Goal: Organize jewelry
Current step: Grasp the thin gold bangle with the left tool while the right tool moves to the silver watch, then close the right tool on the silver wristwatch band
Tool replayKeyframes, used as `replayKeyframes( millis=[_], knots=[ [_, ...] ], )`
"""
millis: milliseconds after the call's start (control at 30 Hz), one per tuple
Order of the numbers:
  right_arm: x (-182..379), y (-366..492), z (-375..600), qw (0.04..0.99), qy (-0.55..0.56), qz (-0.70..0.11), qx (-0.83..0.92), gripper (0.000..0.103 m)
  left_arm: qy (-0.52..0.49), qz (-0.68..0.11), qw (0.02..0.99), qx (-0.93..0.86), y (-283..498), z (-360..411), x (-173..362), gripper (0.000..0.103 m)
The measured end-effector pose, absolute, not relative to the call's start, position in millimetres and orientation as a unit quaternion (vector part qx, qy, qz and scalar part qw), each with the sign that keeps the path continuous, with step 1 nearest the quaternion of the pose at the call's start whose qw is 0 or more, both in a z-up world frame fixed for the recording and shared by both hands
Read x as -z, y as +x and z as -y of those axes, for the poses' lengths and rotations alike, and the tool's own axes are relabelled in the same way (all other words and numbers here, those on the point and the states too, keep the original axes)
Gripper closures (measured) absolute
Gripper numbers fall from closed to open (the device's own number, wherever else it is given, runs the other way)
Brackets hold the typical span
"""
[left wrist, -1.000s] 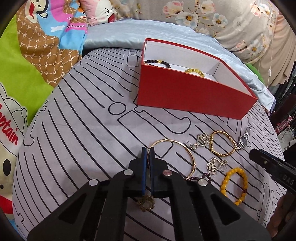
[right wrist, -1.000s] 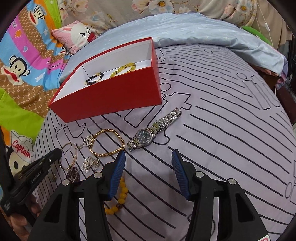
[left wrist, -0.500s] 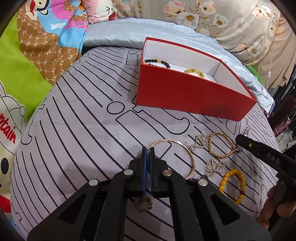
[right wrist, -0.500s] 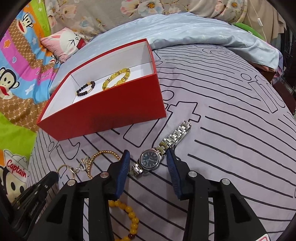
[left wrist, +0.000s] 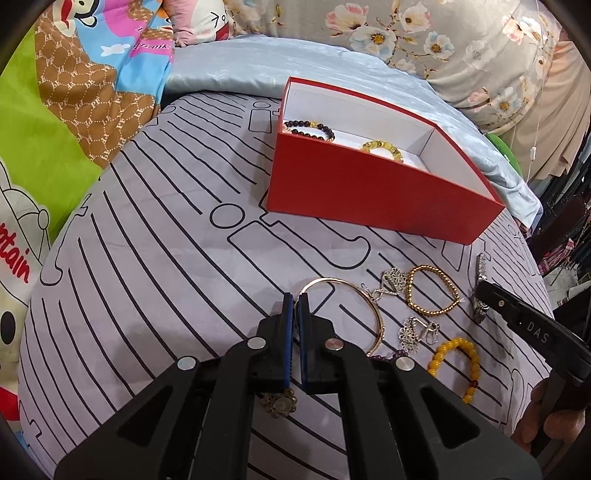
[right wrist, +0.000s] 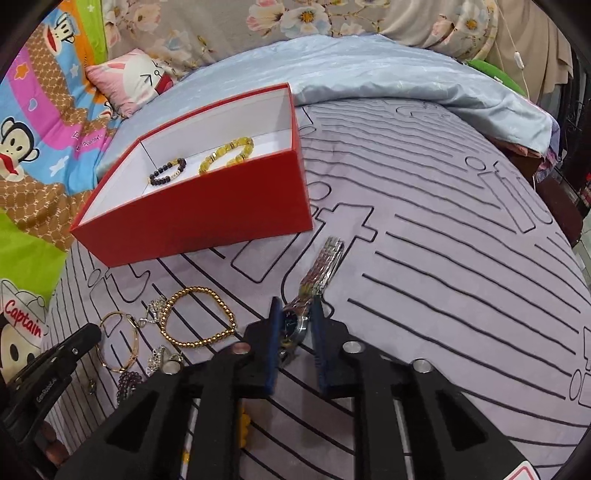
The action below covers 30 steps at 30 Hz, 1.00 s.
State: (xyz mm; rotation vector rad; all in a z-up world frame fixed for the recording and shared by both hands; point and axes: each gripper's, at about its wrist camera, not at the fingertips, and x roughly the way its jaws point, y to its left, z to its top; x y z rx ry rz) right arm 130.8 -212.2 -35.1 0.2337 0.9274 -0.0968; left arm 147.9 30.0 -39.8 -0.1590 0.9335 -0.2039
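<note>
A red box (left wrist: 373, 192) (right wrist: 207, 225) with a white inside holds a dark bead bracelet (left wrist: 309, 127) and a yellow bead bracelet (right wrist: 227, 155). On the grey bedspread lie a gold bangle (left wrist: 354, 306), a gold bead bracelet (left wrist: 432, 295) (right wrist: 199, 317), silver charms (left wrist: 417, 330) and a yellow bead bracelet (left wrist: 456, 365). My left gripper (left wrist: 294, 299) is shut, with the bangle's edge at its tips; a bronze flower charm (left wrist: 279, 404) lies beneath it. My right gripper (right wrist: 295, 317) is closed on the silver watch (right wrist: 321, 269) at its dial.
A pale blue quilt (right wrist: 388, 74) lies behind the box, with cartoon bedding (left wrist: 74, 92) at the left and floral fabric (left wrist: 424, 33) at the back. The bed edge drops off at the right (right wrist: 569, 206).
My right gripper has moved forward to the watch and closed its jaws around the dial. My left gripper stays shut and has hardly moved.
</note>
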Motion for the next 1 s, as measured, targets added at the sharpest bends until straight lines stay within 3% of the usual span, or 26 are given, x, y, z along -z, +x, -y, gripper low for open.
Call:
replayKeyframes(
  millis=[200,267,300,433,533,1000],
  knots=[
    [35.7,129.4,213.9,0.883,0.106,-0.455,0.040,0.086,-0.075,-0.449,0.885,0.099,146.6,-26.5,37.6,0.101],
    [37.9,129.5,210.6,0.883,0.102,-0.456,0.043,0.072,-0.076,-0.450,0.885,0.096,146.4,-26.2,38.5,0.101],
    [39.4,129.4,208.6,0.883,0.097,-0.457,0.045,0.071,-0.077,-0.451,0.884,0.097,146.4,-26.0,39.1,0.101],
    [43.8,128.8,200.0,0.888,0.068,-0.452,0.058,0.071,-0.076,-0.455,0.882,0.097,147.0,-25.8,42.2,0.101],
    [44.6,128.2,196.2,0.890,0.041,-0.449,0.067,0.080,-0.077,-0.458,0.880,0.097,147.5,-25.8,44.9,0.101],
    [21.7,114.1,212.4,0.898,0.070,-0.432,0.052,0.080,-0.093,-0.453,0.880,0.110,144.7,-27.3,35.2,0.101]
  ],
)
